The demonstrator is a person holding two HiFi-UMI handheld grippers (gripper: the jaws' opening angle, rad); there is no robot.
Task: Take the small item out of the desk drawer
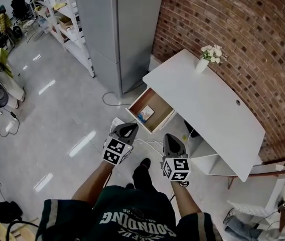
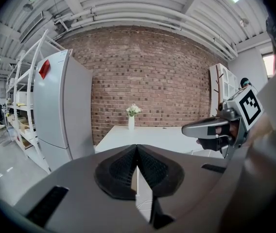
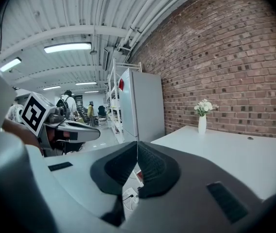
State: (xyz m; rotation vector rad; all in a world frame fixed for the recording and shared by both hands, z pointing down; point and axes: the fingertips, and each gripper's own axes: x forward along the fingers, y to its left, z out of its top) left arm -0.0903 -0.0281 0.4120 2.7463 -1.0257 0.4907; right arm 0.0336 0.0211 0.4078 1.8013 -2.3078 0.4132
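1. The left gripper (image 1: 129,130) and the right gripper (image 1: 172,139) are held side by side in front of the person, well short of the desk. Each has its jaws closed pad to pad, with nothing between them. If a gripper reaches the drawer like that, it would probably push the item about instead of taking it, so one has to open first.
2. A white power strip (image 1: 117,125) and loose cables (image 1: 150,143) lie on the floor between the person's feet and the drawer. A step forward could catch a foot in them and jolt the reach.
3. The drawer (image 1: 157,103) already stands pulled out from the end of the desk. The small item (image 1: 144,116), blue and white, lies inside near the outer end, close to the drawer's wall. It looks flat, so the jaws may slide off it or strike the wall and nudge the drawer.
4. The white desk (image 1: 207,104) carries a vase of flowers (image 1: 202,64) at its far end, well apart from the drawer, so it is unlikely to be knocked.
5. The fridge (image 1: 120,29) stands near the drawer's far side, against the brick wall (image 1: 243,29). It may crowd a wide swing of the left arm.
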